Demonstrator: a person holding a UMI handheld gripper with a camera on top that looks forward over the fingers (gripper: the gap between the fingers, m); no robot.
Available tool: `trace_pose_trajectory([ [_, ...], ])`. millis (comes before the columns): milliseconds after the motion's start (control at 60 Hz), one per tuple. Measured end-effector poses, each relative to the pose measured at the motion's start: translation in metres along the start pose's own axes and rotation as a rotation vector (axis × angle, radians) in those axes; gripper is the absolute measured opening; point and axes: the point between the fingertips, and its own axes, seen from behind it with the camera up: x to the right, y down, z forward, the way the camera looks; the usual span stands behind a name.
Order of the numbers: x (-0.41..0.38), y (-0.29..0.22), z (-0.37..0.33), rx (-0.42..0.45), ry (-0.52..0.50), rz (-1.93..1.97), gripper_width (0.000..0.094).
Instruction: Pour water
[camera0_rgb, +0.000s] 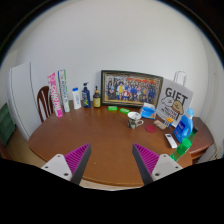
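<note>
My gripper (112, 160) is open and empty, its two fingers with magenta pads (74, 158) spread wide above the near part of a round brown wooden table (100, 140). Far beyond the fingers, a small white mug (135, 119) stands on the table toward the right. A blue cup or bowl (148, 110) sits behind it. Several bottles (85, 96) stand at the table's back left, one dark blue, one white (76, 98). Nothing is between the fingers.
A framed group photo (131, 88) leans on the wall at the back. A white "GIFT" bag (176, 99) and blue items (184, 125) crowd the right edge. Books or boxes (58, 92) stand at the left, with a chair back (43, 100) beside them.
</note>
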Motion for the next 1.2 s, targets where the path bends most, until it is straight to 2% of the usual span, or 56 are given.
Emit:
trace_pose_trajectory([
  [317,0.174,0.114,0.003,-0.015,0.108,0.004,0.0857],
  [417,0.227,0.136,0.007,-0.02,0.146,0.012,0.0858],
  [600,0.305,0.14,0.04,0.028,0.191,0.047,0.0862],
  [867,0.361,0.107,0.102,0.132,0.209,0.115,0.0857],
  [1017,0.368,0.1,0.128,0.15,0.199,0.114,0.0676],
  [1100,0.367,0.1,0.135,0.158,0.194,0.107,0.0515],
  [1200,0.366,0.098,0.135,0.173,0.199,0.109,0.0459],
])
